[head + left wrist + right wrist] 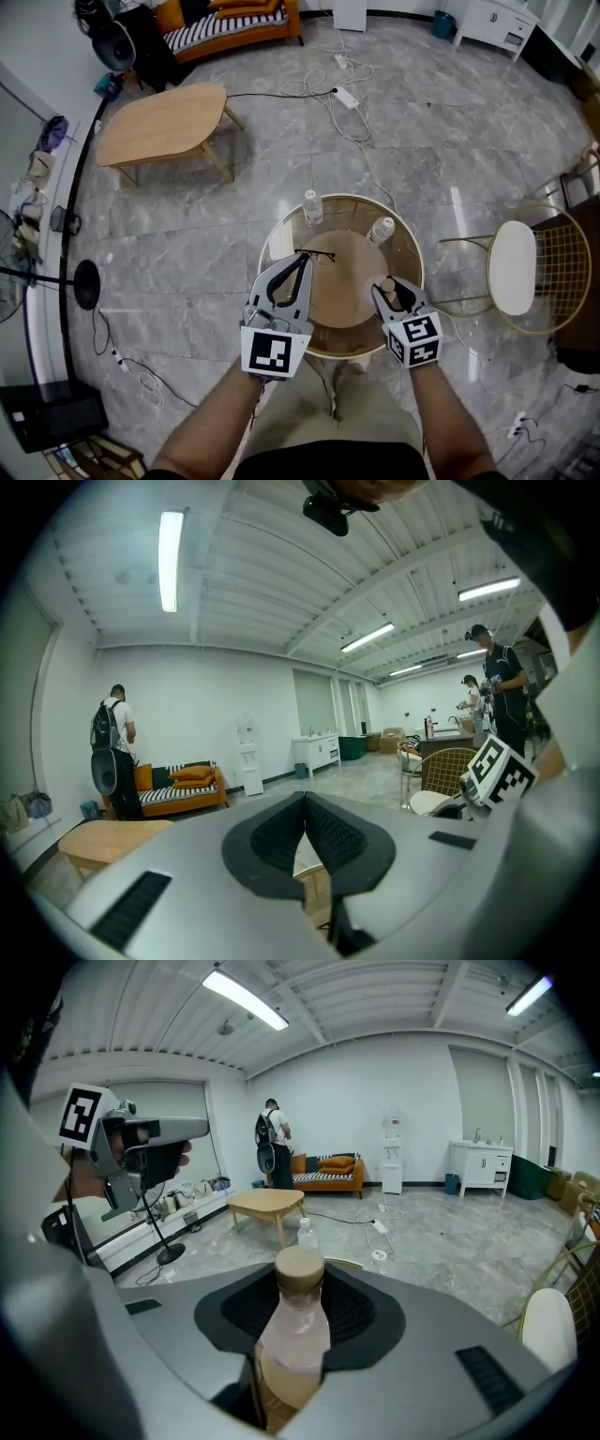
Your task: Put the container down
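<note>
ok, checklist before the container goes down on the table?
1. Grip: right gripper pads press both sides of the bottle: ok.
2. Bottle upright, cap on: ok.
3. Bare landing spot on the table beside the gripper: ok.
4. Water bottles and eyeglasses apart from that spot: ok.
5. Left gripper shut, empty, off to the side: ok.
6. Gap between bottle base and tabletop: cannot tell.
</note>
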`<state>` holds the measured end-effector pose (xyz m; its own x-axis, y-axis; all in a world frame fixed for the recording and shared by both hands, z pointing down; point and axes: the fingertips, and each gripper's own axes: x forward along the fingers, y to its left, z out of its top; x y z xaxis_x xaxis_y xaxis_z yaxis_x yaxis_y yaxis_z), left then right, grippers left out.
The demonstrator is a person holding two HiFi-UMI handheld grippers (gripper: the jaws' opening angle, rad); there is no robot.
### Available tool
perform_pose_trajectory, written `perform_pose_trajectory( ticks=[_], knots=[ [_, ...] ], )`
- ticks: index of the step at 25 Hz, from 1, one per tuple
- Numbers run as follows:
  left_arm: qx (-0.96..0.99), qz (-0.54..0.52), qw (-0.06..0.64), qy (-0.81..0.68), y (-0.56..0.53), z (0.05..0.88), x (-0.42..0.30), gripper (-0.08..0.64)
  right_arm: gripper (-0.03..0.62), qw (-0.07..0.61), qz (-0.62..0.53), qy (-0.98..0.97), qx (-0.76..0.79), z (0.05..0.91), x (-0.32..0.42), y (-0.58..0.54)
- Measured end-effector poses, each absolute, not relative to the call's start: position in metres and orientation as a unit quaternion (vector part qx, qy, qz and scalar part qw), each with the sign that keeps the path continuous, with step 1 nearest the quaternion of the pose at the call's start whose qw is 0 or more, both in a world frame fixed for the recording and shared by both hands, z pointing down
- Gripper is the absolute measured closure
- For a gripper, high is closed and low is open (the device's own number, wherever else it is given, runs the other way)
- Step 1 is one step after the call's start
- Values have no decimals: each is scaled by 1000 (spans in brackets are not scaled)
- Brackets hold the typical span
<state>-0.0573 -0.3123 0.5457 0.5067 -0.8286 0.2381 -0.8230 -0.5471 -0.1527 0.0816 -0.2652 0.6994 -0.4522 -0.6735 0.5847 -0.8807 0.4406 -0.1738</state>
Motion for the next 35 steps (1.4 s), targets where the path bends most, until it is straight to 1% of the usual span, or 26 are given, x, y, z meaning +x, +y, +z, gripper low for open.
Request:
perform_pose_trajectory(
  ticks=[13,22,35],
  knots=[
    [-866,-156,-7,476,-333,579,-74,545,437,253,267,-794,485,774,82,-284],
    [-869,-164,5,467,-353,593,-76,545,437,278,296,-765,499,833,92,-298],
    [-863,-183,-17,471,-361,624,-79,545,437,322,315,-747,489,900,99,-305]
  ],
)
